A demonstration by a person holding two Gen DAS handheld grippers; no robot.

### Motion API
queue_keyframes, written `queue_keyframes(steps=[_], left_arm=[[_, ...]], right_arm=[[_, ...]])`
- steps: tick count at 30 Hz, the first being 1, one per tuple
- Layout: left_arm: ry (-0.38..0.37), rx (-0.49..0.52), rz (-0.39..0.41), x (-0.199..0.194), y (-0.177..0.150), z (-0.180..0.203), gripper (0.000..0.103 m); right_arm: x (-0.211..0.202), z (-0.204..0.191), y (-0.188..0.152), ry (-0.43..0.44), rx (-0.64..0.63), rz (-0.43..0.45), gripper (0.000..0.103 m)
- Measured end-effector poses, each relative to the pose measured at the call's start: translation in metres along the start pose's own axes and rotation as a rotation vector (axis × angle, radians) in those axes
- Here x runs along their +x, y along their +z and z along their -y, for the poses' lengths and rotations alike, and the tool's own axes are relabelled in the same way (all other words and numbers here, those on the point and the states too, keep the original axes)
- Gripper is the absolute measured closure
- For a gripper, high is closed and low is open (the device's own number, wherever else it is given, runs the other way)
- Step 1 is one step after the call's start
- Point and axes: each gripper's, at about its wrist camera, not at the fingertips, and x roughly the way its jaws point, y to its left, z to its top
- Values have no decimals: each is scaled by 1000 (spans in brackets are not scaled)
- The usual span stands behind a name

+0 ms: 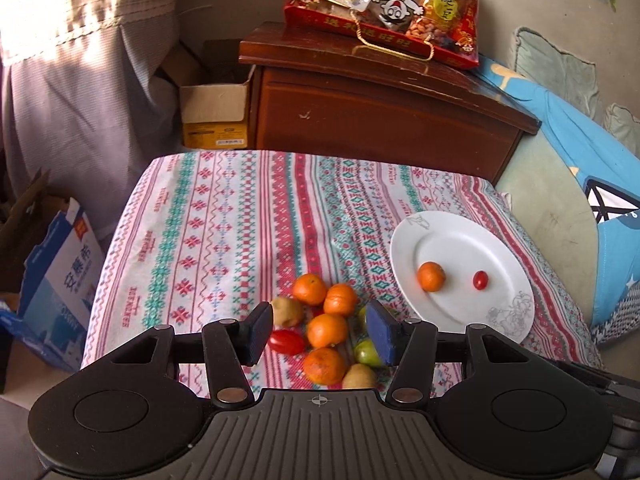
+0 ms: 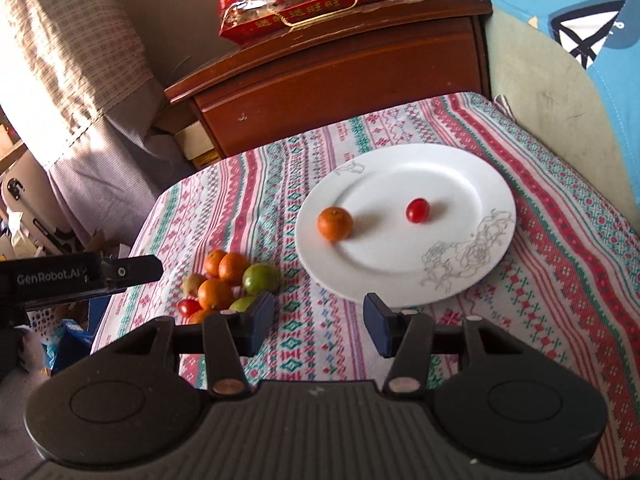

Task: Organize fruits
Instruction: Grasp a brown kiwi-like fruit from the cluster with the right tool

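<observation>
A pile of small fruit (image 1: 326, 330) lies on the patterned cloth: several oranges, a red cherry tomato (image 1: 286, 342), green fruits (image 1: 368, 352) and yellowish ones. My left gripper (image 1: 322, 332) is open and empty, its jaws either side of the pile, just above it. A white plate (image 1: 464, 312) to the right holds one orange (image 1: 431, 276) and one cherry tomato (image 1: 480, 280). In the right wrist view the plate (image 2: 400, 264), its orange (image 2: 335, 223) and tomato (image 2: 417, 210) lie ahead. My right gripper (image 2: 320, 320) is open and empty, near the plate's front rim. The pile (image 2: 228, 280) is to its left.
A dark wooden cabinet (image 1: 372, 120) stands behind the table with a red snack bag (image 1: 388, 4) on top. Cardboard boxes (image 1: 216, 116) sit on the floor at left. A blue cushion (image 1: 580, 152) lies to the right. The left gripper's body (image 2: 80, 276) shows at the left edge.
</observation>
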Motion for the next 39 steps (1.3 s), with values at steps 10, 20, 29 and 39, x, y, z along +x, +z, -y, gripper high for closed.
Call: queue_keyframes(steps=[10,20,29,39], left_arm=[[77,-33,-15,-6,-27,-21,52],[60,13,-48,13,-41,-15,57],[42,29,-49,31,-45,-10,60],[-28,12,-28,39,-45,-6,60]], right_arm=[[6,-35,-36,86,-130,-72,52],[24,-43,-49,66,-197,-94,69],[27,-37,-45,35,-180,-60,77],[28,-21,-38,-7,-106,-45,77]])
